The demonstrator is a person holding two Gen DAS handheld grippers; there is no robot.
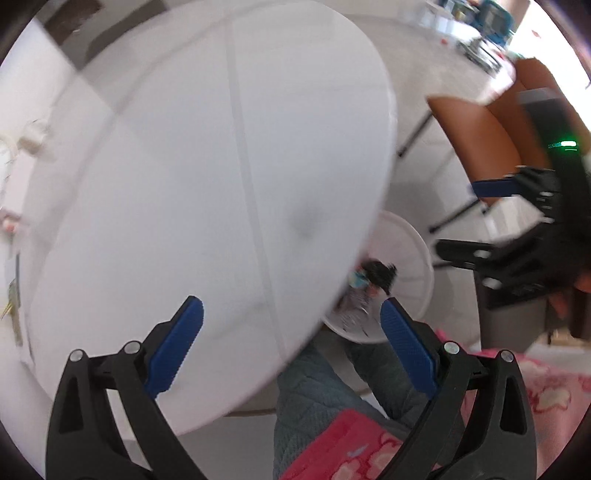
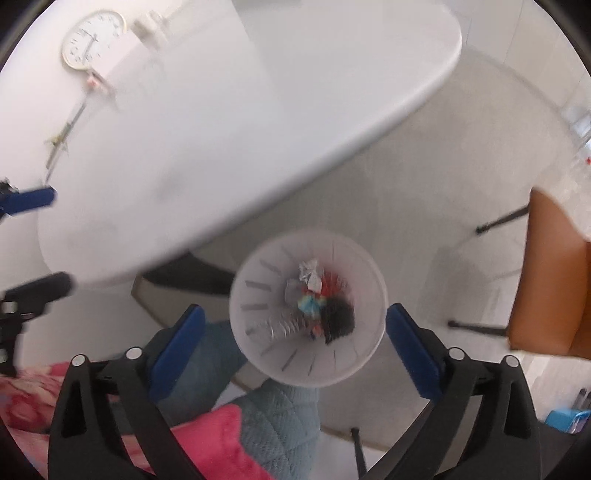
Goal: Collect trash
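Note:
A white round waste bin point(image 2: 258, 295) stands on the floor beside the white table point(image 2: 221, 110). It holds crumpled trash point(image 2: 317, 299): paper, coloured wrappers and something black. My right gripper point(image 2: 295, 332) is open and empty, high above the bin, its blue pads on either side of it in view. My left gripper point(image 1: 291, 332) is open and empty over the near edge of the table point(image 1: 184, 166). The bin point(image 1: 406, 251) shows partly past that edge in the left wrist view. The right gripper point(image 1: 465, 218) appears at the right there, the left gripper point(image 2: 48, 240) at the left edge of the right wrist view.
A brown chair point(image 2: 546, 280) with black legs stands right of the bin; it also shows in the left wrist view point(image 1: 480, 147). The person's blue trousers point(image 2: 273, 413) and pink garment point(image 2: 207, 439) are below. A wall clock point(image 2: 92, 40) and a small white object point(image 2: 151, 26) show beyond the table.

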